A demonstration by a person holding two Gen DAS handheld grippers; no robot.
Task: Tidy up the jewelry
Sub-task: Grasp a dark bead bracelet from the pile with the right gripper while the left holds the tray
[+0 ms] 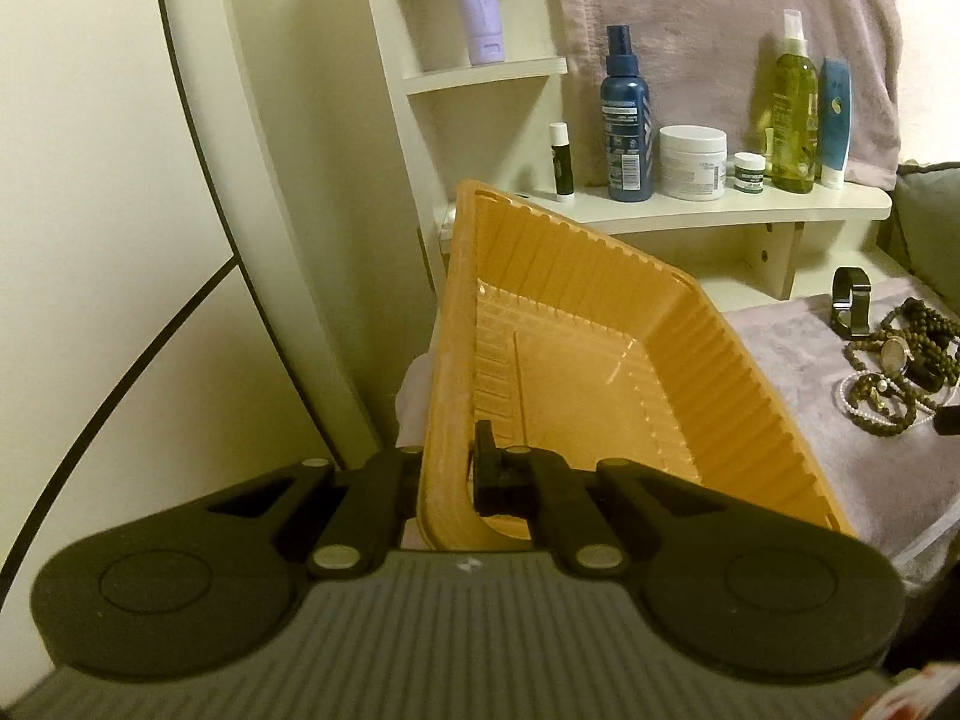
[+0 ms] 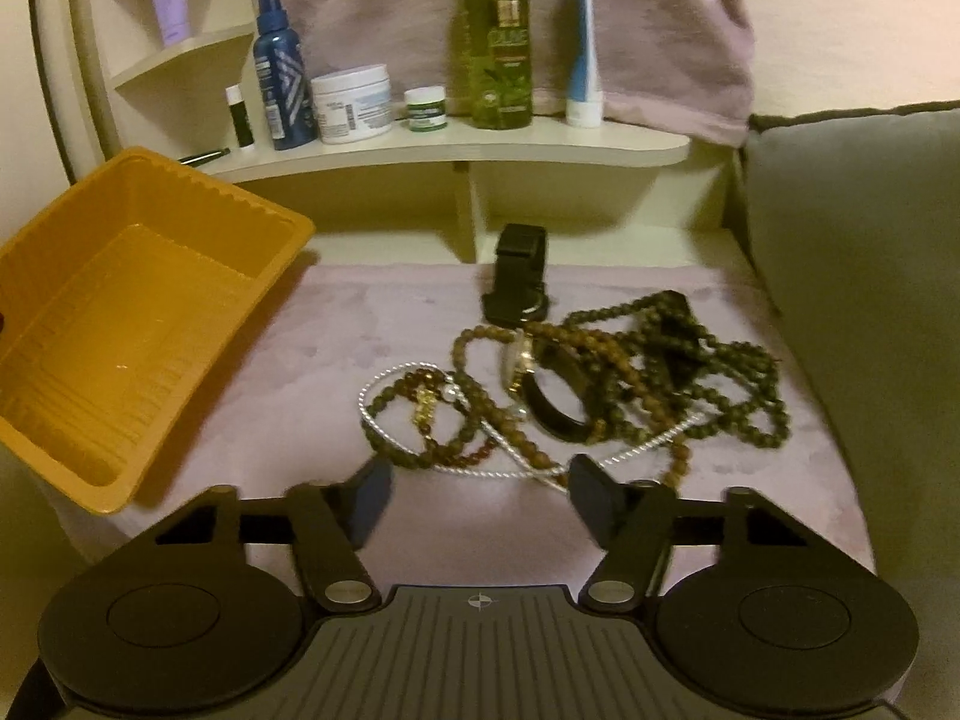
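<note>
On the pale lilac towel (image 2: 336, 324) lies a tangled heap of brown bead necklaces, a white pearl string and watches (image 2: 576, 384). Just before it, the right gripper (image 2: 477, 501) has its fingers apart around nothing. To its left, the left gripper (image 1: 447, 468) is clenched on the rim of a tilted, ribbed orange plastic tray (image 1: 576, 372), lifted off the towel.

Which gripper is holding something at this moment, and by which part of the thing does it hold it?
The left gripper is shut on the orange tray, clamping its near rim and wall. The right gripper holds nothing; its jaws stand apart before the jewelry pile.
</note>
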